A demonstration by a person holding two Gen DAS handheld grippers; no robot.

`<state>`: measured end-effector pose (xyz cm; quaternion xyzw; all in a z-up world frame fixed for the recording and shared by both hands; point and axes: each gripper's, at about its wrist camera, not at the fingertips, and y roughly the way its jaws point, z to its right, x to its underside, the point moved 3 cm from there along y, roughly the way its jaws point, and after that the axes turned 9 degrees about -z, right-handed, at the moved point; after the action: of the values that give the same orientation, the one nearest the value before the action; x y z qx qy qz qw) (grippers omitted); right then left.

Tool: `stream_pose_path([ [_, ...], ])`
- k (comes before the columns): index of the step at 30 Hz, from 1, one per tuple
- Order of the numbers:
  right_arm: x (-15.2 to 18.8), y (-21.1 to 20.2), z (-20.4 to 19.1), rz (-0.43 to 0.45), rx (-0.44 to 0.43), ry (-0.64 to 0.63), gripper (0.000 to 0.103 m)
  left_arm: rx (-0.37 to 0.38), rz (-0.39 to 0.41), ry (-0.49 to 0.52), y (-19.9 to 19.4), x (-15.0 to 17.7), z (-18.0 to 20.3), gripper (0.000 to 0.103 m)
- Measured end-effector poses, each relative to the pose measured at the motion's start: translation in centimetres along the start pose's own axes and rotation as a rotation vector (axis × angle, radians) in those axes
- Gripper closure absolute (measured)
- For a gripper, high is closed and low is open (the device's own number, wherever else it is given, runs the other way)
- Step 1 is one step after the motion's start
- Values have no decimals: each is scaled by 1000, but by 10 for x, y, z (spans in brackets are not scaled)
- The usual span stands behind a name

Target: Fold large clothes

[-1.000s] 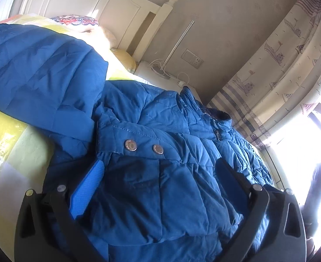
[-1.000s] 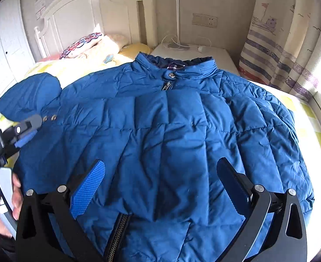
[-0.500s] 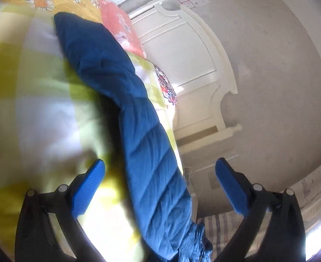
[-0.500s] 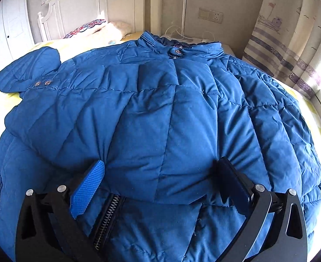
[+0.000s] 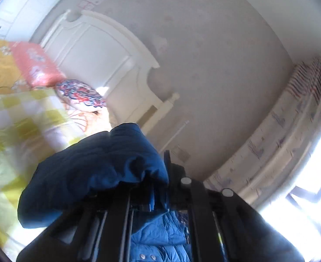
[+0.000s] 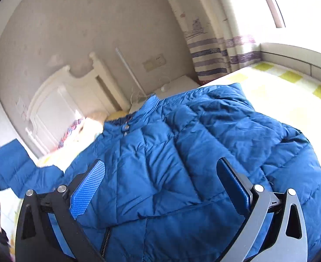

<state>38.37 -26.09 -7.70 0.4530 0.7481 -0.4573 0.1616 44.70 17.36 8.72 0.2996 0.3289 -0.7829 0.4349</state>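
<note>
A large blue quilted jacket (image 6: 182,157) lies spread front-up on the bed, collar toward the headboard. My right gripper (image 6: 160,187) is open, its blue-padded fingers (image 6: 87,187) low over the jacket's middle, holding nothing. My left gripper (image 5: 158,187) is shut on the jacket's sleeve (image 5: 95,170), which bunches over its jaws and is lifted off the bed. The same sleeve (image 6: 14,166) shows at the far left of the right wrist view, raised beside a hand.
The bed has a yellow checked cover (image 5: 14,126) and pillows (image 5: 79,93) at a white headboard (image 6: 58,100). A white nightstand (image 6: 178,85) and a striped curtain (image 6: 212,50) stand at the back right. Bare bed cover (image 6: 280,100) lies right of the jacket.
My left gripper closed on the sleeve and lifted it, its view swinging up toward the wall. My right gripper tilted and stayed open over the jacket.
</note>
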Motion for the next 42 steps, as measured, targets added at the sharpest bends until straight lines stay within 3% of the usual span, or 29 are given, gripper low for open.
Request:
stream_pose_path([
  [3,-6,-13,35,96,-28,186,5,64,-184,316,41,67,103,91],
  [4,-7,-16,42,114,-31,221,5,92,-259,395,55,99,129,80],
  [7,-11,-20,47,137,-35,236,5,116,-516,570,103,201,172,33],
  [10,-13,-20,44,134,-31,212,5,59,-703,677,135,284,172,28],
  [12,-10,-18,44,125,-26,212,5,16,-733,719,139,308,161,26],
  [15,-10,-16,43,115,-26,210,5,24,-700,662,124,288,146,21],
  [18,-6,-15,40,107,-22,197,5,79,-539,530,81,232,124,3],
  [19,-6,-15,40,105,-22,194,5,73,-464,470,65,212,110,2],
  [20,-6,-15,40,102,-22,194,5,31,-401,410,50,192,92,2],
  [22,-6,-14,39,97,-22,193,5,-125,-336,282,38,169,48,3],
  [23,-5,-14,38,94,-21,192,5,-184,-339,213,38,163,25,3],
  [25,-5,-13,37,87,-22,188,5,-218,-383,129,40,159,-8,8],
  [29,-4,-11,33,77,-16,169,5,-352,-470,235,52,167,-21,11],
  [31,-4,-11,31,75,-13,157,5,-436,-555,278,68,182,-28,11],
  [32,-3,-11,30,74,-12,151,5,-442,-598,257,75,186,-34,9],
  [37,-3,-10,14,68,13,83,5,-366,-573,142,69,182,-52,8],
  [39,-4,-6,-13,26,28,-43,5,-344,-572,124,69,181,-55,8],
  [42,8,4,-86,-55,67,-380,5,-312,-572,106,68,180,-59,5],
])
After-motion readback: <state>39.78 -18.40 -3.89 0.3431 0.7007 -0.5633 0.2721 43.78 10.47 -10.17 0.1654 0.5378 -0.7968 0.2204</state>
